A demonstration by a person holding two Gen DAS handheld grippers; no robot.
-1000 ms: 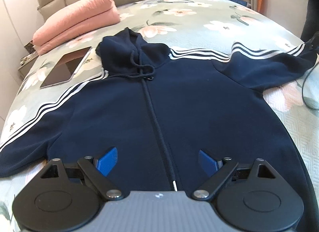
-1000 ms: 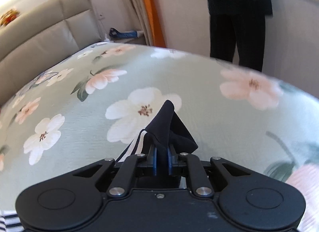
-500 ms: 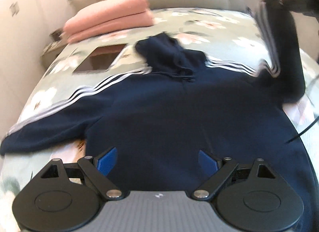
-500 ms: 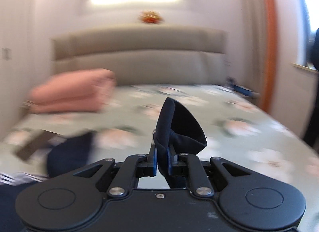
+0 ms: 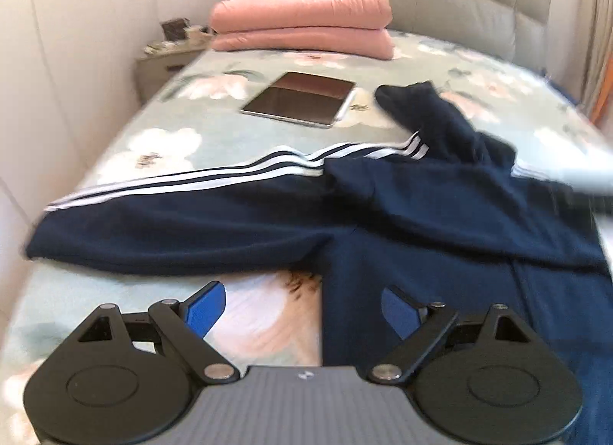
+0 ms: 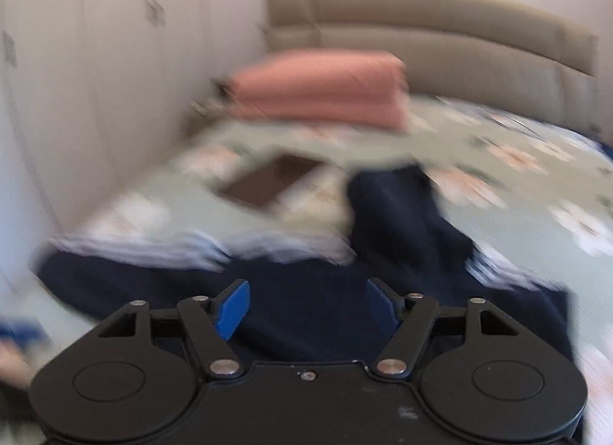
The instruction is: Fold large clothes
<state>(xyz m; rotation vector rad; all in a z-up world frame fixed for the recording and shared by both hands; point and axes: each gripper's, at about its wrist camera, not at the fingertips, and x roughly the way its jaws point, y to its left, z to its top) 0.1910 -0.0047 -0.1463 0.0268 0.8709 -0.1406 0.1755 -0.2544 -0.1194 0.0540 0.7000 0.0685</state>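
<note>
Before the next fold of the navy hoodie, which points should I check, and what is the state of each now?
1. Right gripper has let go of the sleeve: ok, jaws open, nothing between them.
2. Left gripper is free for a grasp: ok, open and empty.
3. Right sleeve lies folded across the hoodie body: ok, though it looks a little bunched.
4. Left sleeve is folded in: not ok, it lies stretched out toward the bed edge.
5. Tablet is apart from the cloth: ok, beside the hood, not touching.
6. Hood lies flat: cannot tell, the picture is blurred.
</note>
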